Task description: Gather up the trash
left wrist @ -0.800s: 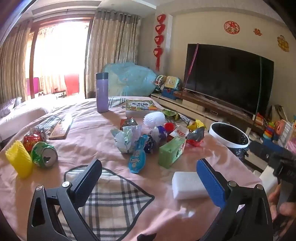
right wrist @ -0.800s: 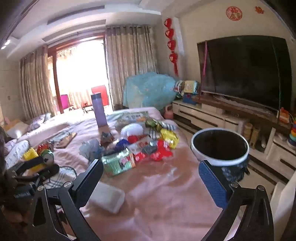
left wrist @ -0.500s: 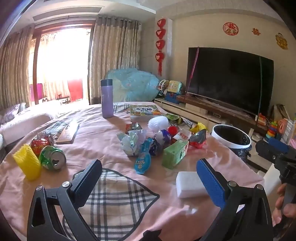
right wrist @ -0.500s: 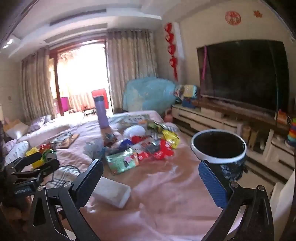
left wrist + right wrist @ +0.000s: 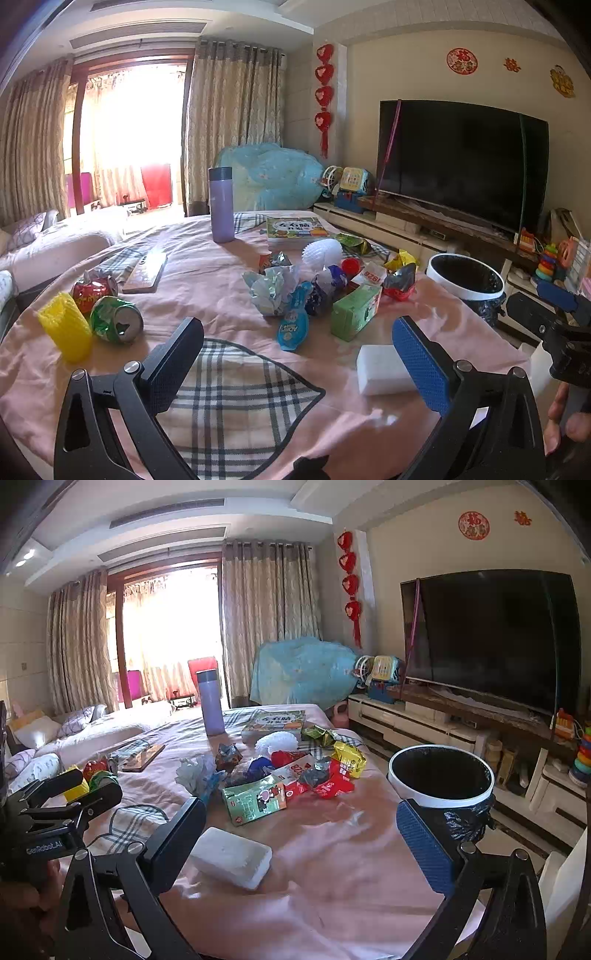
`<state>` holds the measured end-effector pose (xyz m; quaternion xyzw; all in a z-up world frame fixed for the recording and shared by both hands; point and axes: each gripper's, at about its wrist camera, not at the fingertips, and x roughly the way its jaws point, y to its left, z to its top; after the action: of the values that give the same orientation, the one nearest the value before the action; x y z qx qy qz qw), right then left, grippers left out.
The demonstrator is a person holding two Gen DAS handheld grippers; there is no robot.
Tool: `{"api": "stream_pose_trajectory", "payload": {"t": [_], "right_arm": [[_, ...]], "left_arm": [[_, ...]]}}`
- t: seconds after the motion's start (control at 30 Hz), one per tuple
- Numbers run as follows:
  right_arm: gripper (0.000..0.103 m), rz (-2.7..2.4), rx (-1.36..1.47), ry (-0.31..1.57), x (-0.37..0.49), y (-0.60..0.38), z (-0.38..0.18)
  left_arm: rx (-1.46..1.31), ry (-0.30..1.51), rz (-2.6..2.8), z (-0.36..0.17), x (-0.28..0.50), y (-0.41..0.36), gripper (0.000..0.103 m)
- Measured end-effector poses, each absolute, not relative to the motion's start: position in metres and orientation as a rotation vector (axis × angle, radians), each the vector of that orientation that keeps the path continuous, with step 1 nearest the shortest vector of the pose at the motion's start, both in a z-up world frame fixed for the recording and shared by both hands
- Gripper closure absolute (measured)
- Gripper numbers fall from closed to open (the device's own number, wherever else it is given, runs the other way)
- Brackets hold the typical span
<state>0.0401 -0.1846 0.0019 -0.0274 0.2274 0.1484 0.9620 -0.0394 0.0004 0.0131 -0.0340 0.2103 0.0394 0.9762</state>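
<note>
Left claw: hanging spread wide and grasping nothing, over the plaid cloth on the pink-covered bench.
Trash heap, left view: wrappers, crumpled paper and a green carton are lying together mid-bench, beyond the plaid cloth.
Cans, left view: a crushed green can and a red can are lying left of the heap, touching a yellow mesh sleeve.
White block: sitting just in front of the green carton, by the blue pad.
Bin: standing right of the heap, off the bench edge.
Right claw: hanging spread wide too, gripping nothing, above the bench near the white block.
Trash heap, right view: the green carton is lying just beyond the white block, with red and yellow wrappers to its right.
Bin, right view: standing open, lined in black, right of the wrappers.
Left claw, right view: showing at the left, near the cans.
</note>
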Motion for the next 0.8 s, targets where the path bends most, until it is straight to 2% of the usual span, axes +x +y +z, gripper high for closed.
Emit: {"api": "stream_pose_trajectory", "payload": {"t": [0.8], "right_arm": [[0.000, 0.325, -0.037, 0.444, 0.0359, -0.1883, 0.0052]], "left_arm": [[-0.063, 0.419, 0.085, 0.0120, -0.0378, -0.0012, 0.001]]}}
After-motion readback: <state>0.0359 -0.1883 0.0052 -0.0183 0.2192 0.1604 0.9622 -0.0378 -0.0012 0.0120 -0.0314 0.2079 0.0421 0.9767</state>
